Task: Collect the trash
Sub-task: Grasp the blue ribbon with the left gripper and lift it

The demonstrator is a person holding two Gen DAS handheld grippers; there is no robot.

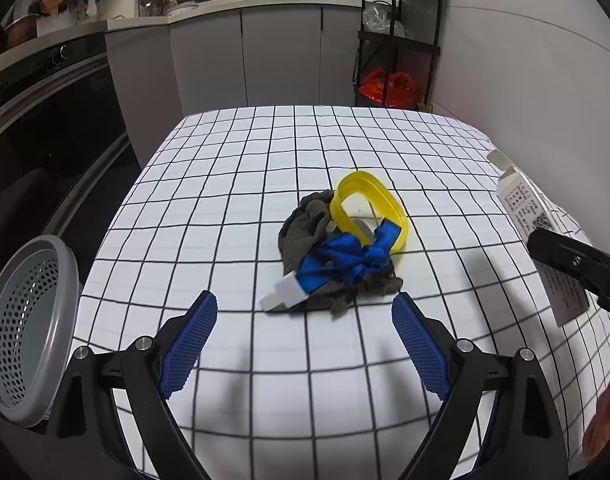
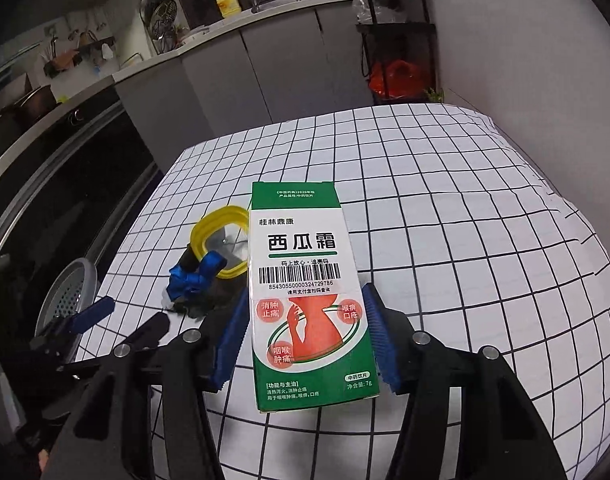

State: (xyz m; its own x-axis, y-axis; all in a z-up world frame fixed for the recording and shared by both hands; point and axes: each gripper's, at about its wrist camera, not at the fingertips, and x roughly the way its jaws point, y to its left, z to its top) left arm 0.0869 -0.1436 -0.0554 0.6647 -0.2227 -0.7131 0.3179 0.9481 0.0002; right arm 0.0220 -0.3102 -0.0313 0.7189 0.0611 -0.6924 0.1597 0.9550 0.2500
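My right gripper is shut on a green and white medicine box and holds it above the checked table; the box also shows at the right edge of the left wrist view. A pile of trash lies mid-table: a yellow plastic ring, a grey rag, a blue ribbon and a small white piece. My left gripper is open and empty, just in front of the pile. The pile shows left of the box in the right wrist view.
A grey perforated bin stands off the table's left edge, also seen in the right wrist view. The checked tablecloth covers the table. An oven front is at the left, grey cabinets behind, a black shelf with a red bag at the back right.
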